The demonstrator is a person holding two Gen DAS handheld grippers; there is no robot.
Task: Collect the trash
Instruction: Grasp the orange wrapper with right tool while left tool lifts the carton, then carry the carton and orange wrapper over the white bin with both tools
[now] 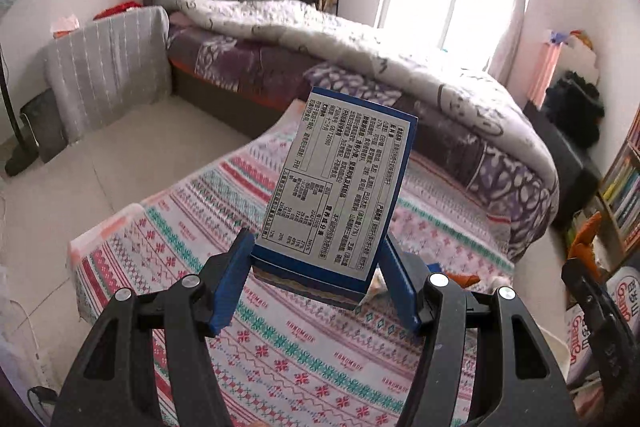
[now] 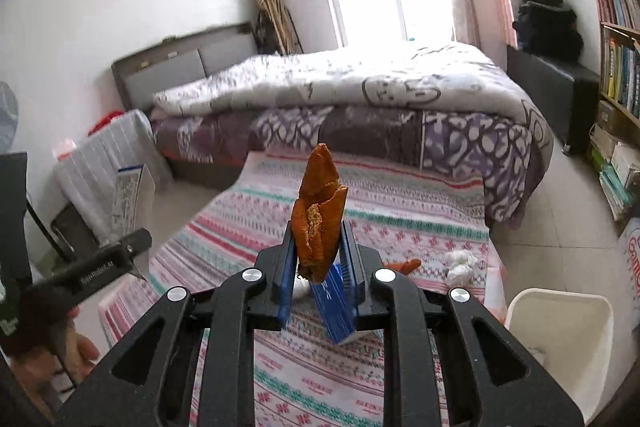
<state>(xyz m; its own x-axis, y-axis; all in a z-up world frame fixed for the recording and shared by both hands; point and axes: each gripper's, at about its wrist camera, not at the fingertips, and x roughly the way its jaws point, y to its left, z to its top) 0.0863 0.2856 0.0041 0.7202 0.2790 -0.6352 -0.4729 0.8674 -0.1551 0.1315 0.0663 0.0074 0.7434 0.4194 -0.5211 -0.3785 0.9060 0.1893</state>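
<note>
Left gripper (image 1: pixel 316 263): tilted downward, clamped on blue rectangular cardboard box (image 1: pixel 340 187), raised above patterned tabletop cloth (image 1: pixel 280 355).
Right gripper (image 2: pixel 318 255): angled downward, pinching dried orange peel (image 2: pixel 320 211) upright between its fingers.

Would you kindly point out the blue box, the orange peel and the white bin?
blue box (image 1: pixel 332 187), left wrist view, on its printed label.
orange peel (image 2: pixel 320 211), right wrist view, mid-piece.
white bin (image 2: pixel 560 311), right wrist view, on its front rim.

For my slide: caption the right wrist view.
Right gripper shut on orange peel above the patterned cloth, white bin nearby.
</note>
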